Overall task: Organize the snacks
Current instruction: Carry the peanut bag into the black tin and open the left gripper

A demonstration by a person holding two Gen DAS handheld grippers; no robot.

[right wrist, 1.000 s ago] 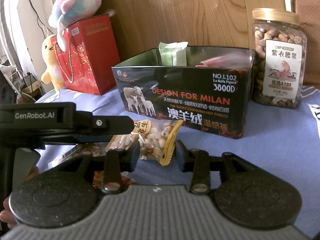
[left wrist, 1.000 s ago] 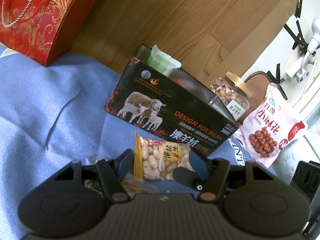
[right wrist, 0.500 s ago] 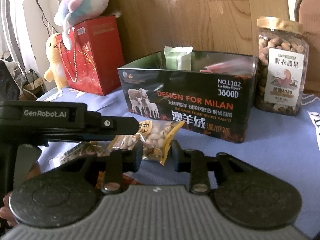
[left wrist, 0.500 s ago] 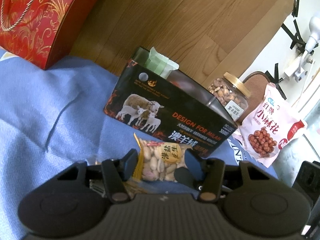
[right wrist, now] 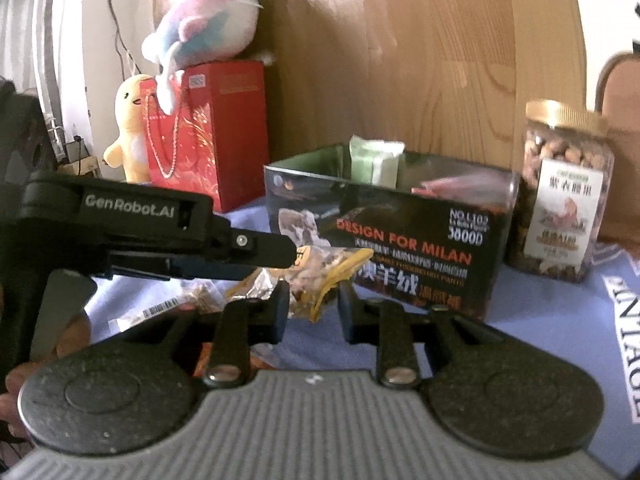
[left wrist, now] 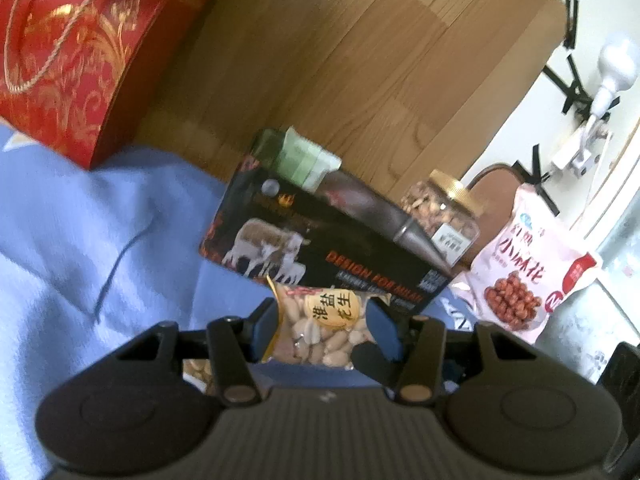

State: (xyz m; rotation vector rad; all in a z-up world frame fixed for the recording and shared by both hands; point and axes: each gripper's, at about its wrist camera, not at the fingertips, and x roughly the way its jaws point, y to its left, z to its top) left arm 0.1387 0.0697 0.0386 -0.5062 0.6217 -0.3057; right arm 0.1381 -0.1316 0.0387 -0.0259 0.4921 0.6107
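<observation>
A clear peanut packet [left wrist: 328,320] with a yellow label and yellow ends hangs just above the blue cloth [left wrist: 100,240]. My left gripper [left wrist: 320,312] is shut on it, a pad on each side. In the right wrist view the left gripper [right wrist: 288,256] reaches in from the left over the packet [right wrist: 320,268]. My right gripper [right wrist: 312,292] has its jaws closing on the packet's yellow end, which fills the gap between them. Right behind stands the open black box [left wrist: 340,248] [right wrist: 420,248], with a green packet [right wrist: 376,160] upright inside.
A jar of nuts [right wrist: 564,192] [left wrist: 444,212] stands to the box's right, with a pink peanut bag [left wrist: 524,276] beyond it. A red gift bag [right wrist: 212,132] and plush toys [right wrist: 208,36] are at the back left. Loose packets [right wrist: 192,300] lie under the left gripper. A wooden board rises behind.
Both grippers' jaws have narrowed onto the peanut packet. The packet has come up off the cloth, and the right gripper has risen a little and rolled.
</observation>
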